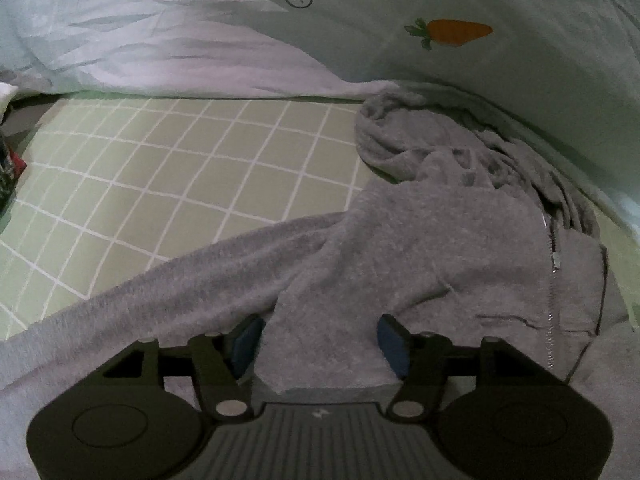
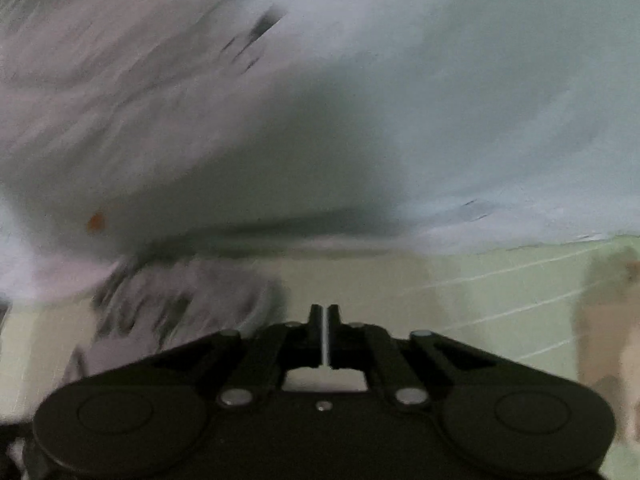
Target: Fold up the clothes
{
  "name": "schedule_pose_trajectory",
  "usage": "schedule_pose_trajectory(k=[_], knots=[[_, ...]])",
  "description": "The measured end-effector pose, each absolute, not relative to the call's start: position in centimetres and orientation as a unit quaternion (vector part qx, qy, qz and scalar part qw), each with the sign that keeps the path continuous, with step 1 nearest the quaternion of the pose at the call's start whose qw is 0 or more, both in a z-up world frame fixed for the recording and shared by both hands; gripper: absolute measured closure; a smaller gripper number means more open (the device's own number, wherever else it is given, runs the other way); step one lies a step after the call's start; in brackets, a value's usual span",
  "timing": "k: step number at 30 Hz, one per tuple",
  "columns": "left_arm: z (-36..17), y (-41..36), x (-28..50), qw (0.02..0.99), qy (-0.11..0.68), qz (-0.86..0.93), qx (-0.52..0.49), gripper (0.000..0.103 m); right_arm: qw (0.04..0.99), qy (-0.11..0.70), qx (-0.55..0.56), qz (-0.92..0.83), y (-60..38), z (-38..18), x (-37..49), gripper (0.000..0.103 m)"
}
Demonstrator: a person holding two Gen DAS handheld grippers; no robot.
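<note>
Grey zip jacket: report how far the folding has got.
Done: little. The jacket lies rumpled on the checked sheet, one sleeve stretched out, hood bunched.
In hand: nothing. The left gripper stands open over the jacket; the right gripper is nearly closed and empty.
Left: all folds.

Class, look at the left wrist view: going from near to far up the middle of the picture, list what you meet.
Left gripper, open over the cloth → grey zip-up garment → green checked sheet → pale quilt → its carrot print.
</note>
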State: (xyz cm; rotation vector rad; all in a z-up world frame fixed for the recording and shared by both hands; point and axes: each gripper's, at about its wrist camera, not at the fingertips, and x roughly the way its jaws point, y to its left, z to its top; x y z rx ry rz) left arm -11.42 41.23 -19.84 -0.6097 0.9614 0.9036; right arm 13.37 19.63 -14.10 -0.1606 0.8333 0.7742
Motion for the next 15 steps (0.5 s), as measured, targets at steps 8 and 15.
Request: schedule_pose_trajectory(k=[8,15], knots=[[-20.3,41.5,-11.7,0.736,0.441,0.430,-0.281,0.017,0.821,0.390,-0.200,0.365,25.3,-18.2,7.2,0.004],[-20.5,41.6,-11.6,0.731,0.440,0.440,-0.281,0.009,0.835,0.321,-0.324,0.308,26.3,-19.5,4.9,0.015]])
